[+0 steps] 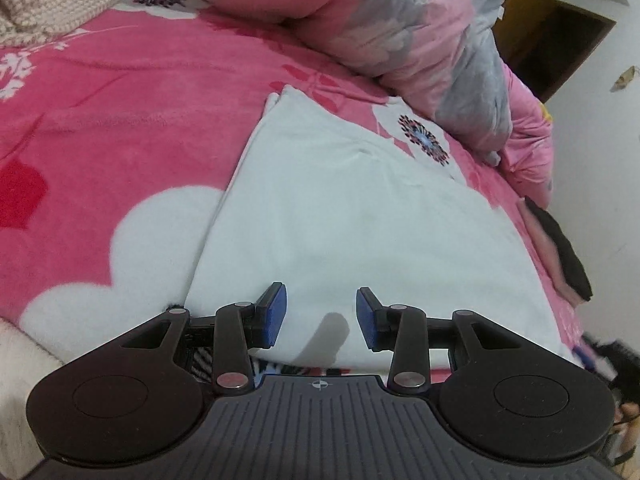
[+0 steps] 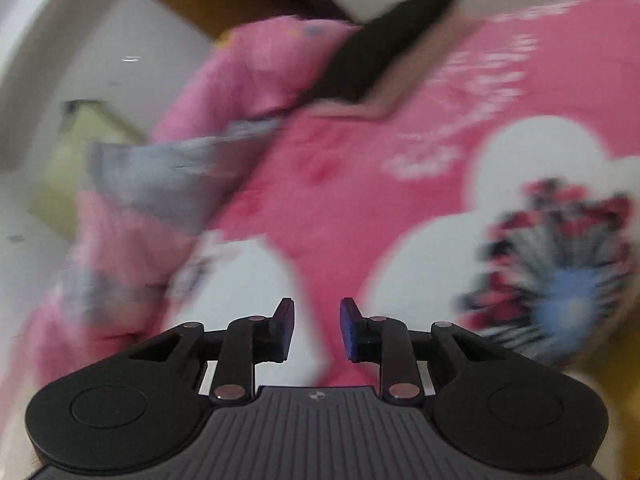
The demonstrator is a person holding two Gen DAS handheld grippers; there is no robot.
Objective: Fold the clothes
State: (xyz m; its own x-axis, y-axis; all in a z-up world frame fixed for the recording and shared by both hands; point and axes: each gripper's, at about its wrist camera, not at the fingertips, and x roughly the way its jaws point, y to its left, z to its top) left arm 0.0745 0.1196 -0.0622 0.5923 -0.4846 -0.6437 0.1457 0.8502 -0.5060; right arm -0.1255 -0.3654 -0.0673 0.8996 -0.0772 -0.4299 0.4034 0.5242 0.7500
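Left gripper [image 1: 321, 316] jaws parted, empty above white garment [image 1: 340, 220], right gripper [image 2: 317, 330] jaws narrower, empty

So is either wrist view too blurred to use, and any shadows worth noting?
Left wrist view: sharp; the white folded garment carries a soft finger shadow between the open left gripper pads. Right wrist view: heavy motion smear across the pink floral fleece blanket; only the right gripper is crisp.

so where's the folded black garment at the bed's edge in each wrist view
Left wrist view: the folded black garment lies at the right edge of the picture, on the rim of the pink flowered fleece blanket, right of the white folded cloth.
Right wrist view: the same garment sits near the top centre, blurred, at the blanket's far edge.
Shared landmark: the pink and grey quilt bunched beside it.
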